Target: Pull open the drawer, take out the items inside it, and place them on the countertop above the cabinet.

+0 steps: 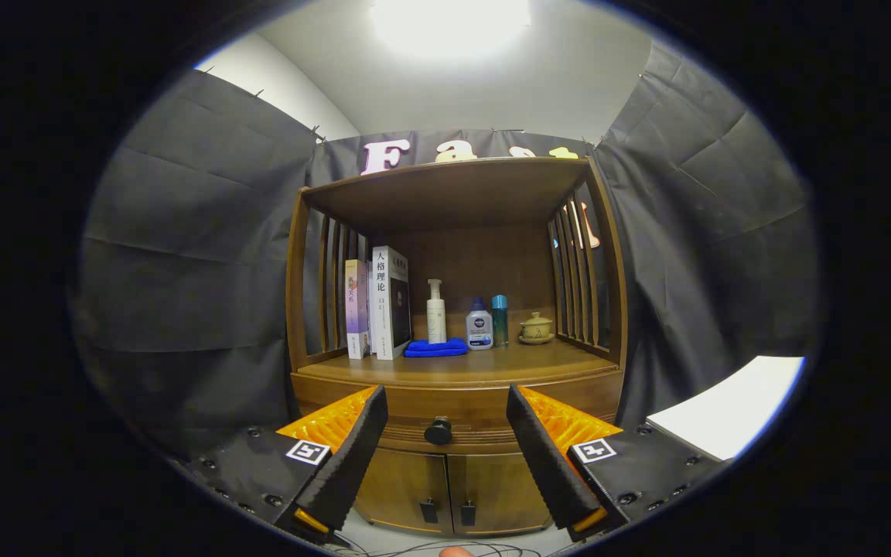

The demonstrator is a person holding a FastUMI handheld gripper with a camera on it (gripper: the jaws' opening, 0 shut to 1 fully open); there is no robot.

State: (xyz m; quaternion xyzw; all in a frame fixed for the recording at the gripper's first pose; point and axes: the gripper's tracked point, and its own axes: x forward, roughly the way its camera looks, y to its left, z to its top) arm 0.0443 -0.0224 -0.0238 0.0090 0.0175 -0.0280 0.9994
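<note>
A brown wooden cabinet point(457, 387) stands straight ahead. Its drawer point(461, 418) is closed, with a round dark knob point(438, 430) on the front. The knob sits between my two fingers and beyond them, not touched. My gripper point(445, 445) is open with nothing between the fingers. The countertop point(492, 363) above the drawer carries upright books point(380, 303), a folded blue cloth point(435, 348), a white pump bottle point(435, 311), a small white bottle with a blue cap point(479, 325), a teal bottle point(499, 319) and a small lidded cup point(536, 328). The drawer's contents are hidden.
Below the drawer are two cabinet doors with small dark handles point(447, 511). A shelf roof and slatted sides enclose the countertop. A white surface point(732, 414) lies to the right. A fingertip point(457, 551) and thin cables show on the floor below.
</note>
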